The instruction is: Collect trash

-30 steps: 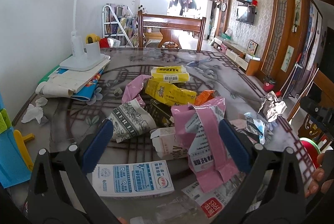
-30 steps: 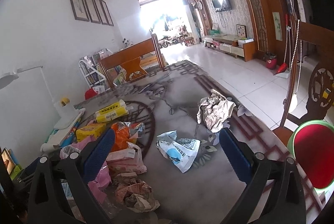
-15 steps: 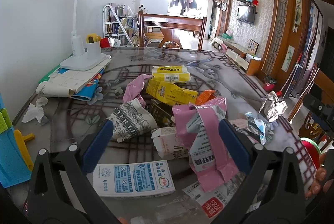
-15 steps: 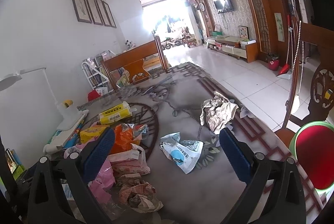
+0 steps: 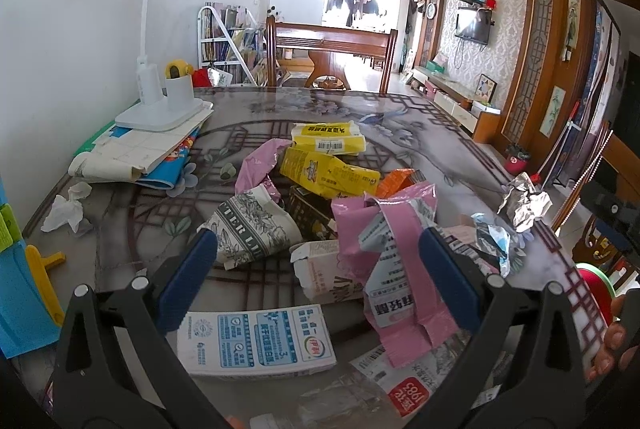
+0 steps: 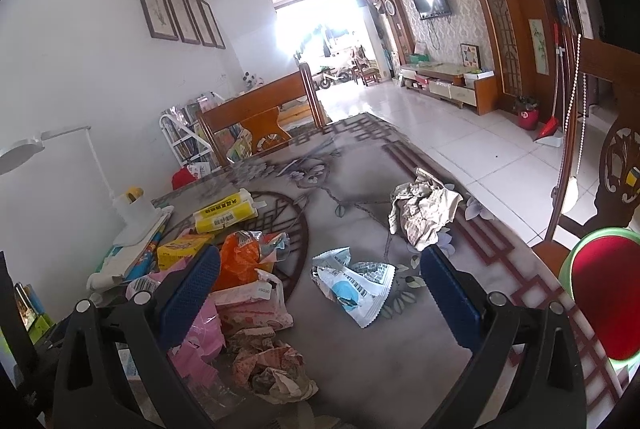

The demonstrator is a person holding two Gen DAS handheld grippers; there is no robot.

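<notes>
Trash lies heaped on the patterned table (image 5: 420, 125). In the left wrist view I see a pink wrapper (image 5: 400, 257), a torn beige carton (image 5: 324, 269), a black-and-white printed bag (image 5: 256, 229), yellow packets (image 5: 328, 171) and a flat white-and-blue carton (image 5: 256, 341). My left gripper (image 5: 316, 269) is open and empty, just above the beige carton and pink wrapper. In the right wrist view, my right gripper (image 6: 320, 281) is open and empty above a blue-and-white wrapper (image 6: 352, 285). A crumpled silver-beige wrapper (image 6: 424, 209) lies beyond it.
A white desk lamp (image 5: 160, 109) stands on books at the far left. A crumpled tissue (image 5: 66, 209) lies near the left edge. A red and green bin (image 6: 604, 293) sits by a wooden chair (image 6: 600, 133) off the table's right side. Blue and yellow plastic (image 5: 24, 289) stands at the near left.
The right gripper has drifted slightly forward and tilted, so the blue-and-white wrapper sits more centrally between its fingers. The left gripper has barely moved.
</notes>
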